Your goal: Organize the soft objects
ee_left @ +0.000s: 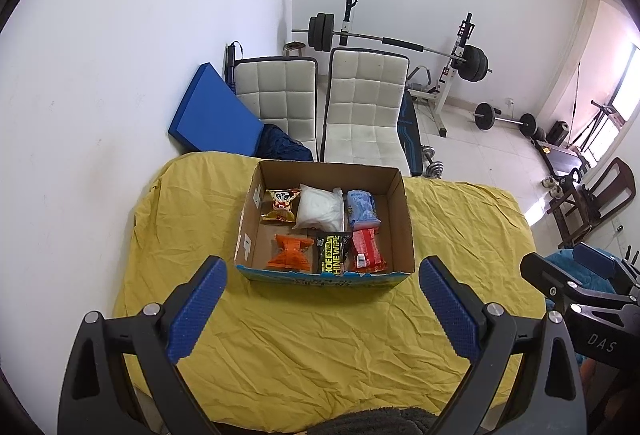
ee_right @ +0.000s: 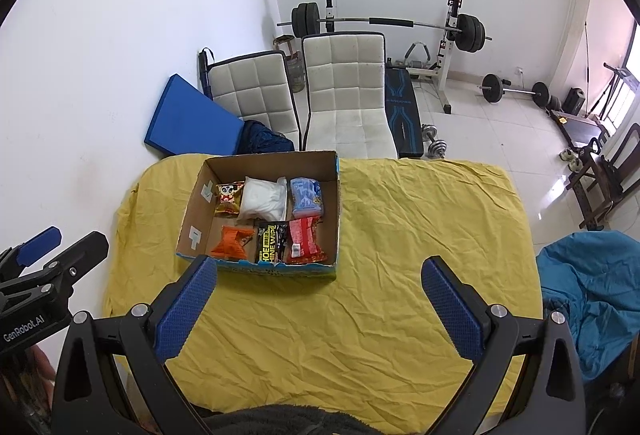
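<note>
A cardboard box (ee_left: 402,219) (ee_right: 334,203) stands on the yellow-covered table (ee_left: 320,335) (ee_right: 400,235). Inside lie several soft packets: a cartoon snack bag (ee_left: 281,206) (ee_right: 229,198), a white pouch (ee_left: 321,207) (ee_right: 262,199), a blue pack (ee_left: 361,209) (ee_right: 306,196), an orange packet (ee_left: 290,252) (ee_right: 232,241), a black wipes pack (ee_left: 333,252) (ee_right: 271,241), a red pack (ee_left: 366,249) (ee_right: 304,240). My left gripper (ee_left: 322,309) is open and empty, short of the box. My right gripper (ee_right: 318,309) is open and empty, to the box's near right.
Two white chairs (ee_left: 360,103) (ee_right: 344,91) and a blue mat (ee_left: 212,111) (ee_right: 188,119) stand behind the table. Weight bench and barbells (ee_left: 440,51) (ee_right: 400,23) fill the far room. A blue cloth (ee_right: 592,287) lies at the table's right.
</note>
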The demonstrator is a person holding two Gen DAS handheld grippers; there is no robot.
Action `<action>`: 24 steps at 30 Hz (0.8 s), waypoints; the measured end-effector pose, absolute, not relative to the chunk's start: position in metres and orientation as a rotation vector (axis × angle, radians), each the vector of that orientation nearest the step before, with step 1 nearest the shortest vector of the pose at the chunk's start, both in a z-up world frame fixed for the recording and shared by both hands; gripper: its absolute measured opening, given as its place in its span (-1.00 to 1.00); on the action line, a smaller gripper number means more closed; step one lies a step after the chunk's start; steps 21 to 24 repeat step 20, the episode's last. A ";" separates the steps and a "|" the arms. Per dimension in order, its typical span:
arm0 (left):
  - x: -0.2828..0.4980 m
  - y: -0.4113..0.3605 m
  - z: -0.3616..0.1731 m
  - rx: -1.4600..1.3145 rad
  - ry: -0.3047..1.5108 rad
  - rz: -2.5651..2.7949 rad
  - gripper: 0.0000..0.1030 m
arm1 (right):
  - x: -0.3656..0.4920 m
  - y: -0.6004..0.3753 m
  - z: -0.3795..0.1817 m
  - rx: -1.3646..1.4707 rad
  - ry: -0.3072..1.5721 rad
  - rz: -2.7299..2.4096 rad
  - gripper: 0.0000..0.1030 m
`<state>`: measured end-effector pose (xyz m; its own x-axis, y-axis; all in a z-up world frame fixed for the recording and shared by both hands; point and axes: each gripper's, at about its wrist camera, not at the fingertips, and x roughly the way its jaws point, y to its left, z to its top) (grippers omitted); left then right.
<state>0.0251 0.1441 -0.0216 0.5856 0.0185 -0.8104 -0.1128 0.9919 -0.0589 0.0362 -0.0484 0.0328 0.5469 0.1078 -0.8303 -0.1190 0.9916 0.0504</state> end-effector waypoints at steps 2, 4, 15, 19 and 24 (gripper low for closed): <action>0.024 0.143 -0.023 -0.099 0.948 0.079 0.94 | 0.036 -0.049 0.032 -0.011 0.983 0.135 1.00; 0.024 0.143 -0.024 -0.094 0.953 0.088 0.96 | 0.036 -0.050 0.033 -0.010 0.982 0.134 1.00; 0.020 0.150 -0.024 -0.117 0.934 0.122 0.96 | 0.036 -0.052 0.032 -0.014 0.980 0.128 1.00; 0.020 0.152 -0.023 -0.129 0.927 0.118 0.96 | 0.036 -0.052 0.032 -0.011 0.978 0.127 1.00; 0.019 0.152 -0.023 -0.124 0.928 0.122 0.96 | 0.036 -0.053 0.032 -0.012 0.978 0.127 1.00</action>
